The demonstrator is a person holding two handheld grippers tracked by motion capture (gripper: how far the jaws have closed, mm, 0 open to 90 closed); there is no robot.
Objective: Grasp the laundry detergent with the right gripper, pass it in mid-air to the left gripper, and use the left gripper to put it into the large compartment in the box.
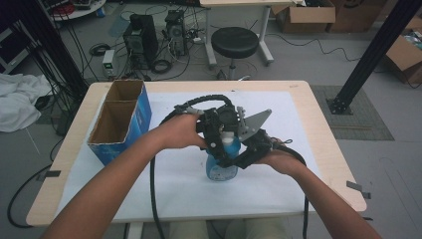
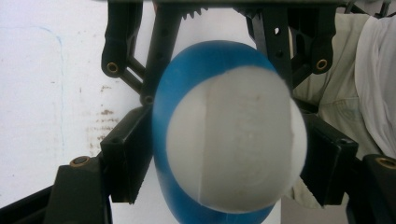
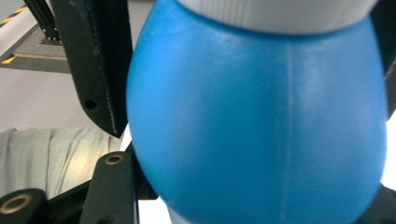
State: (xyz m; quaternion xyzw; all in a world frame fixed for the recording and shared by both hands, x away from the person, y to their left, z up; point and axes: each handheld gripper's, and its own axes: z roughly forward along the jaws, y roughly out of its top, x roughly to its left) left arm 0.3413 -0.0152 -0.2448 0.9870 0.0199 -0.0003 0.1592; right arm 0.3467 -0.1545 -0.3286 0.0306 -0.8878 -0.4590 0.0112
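**High view: two grippers meet on a blue bottle at mid-table**

High view, nearest the person: both forearms come in from the bottom edge and converge over the white sheet (image 1: 298, 129) covering the table (image 1: 328, 149). The right gripper (image 1: 238, 158) is clamped on the body of the blue bottle (image 1: 222, 167), which stands upright on the sheet near the table's middle. In the right gripper view the blue body (image 3: 261, 116) bulges between the two black jaws, which press on its sides.

Above it, the left gripper (image 1: 225, 133) comes down over the bottle's white cap (image 1: 230, 141). In the left gripper view the cap (image 2: 236, 144) sits between the jaws, seen from above; whether the pads already touch it cannot be told, so the grip here is unsettled.

Farther left, well apart from the bottle, an open blue cardboard box (image 1: 121, 119) with two compartments stands on the table. Beyond the far edge, a black stool (image 1: 235, 44) stands on the floor.
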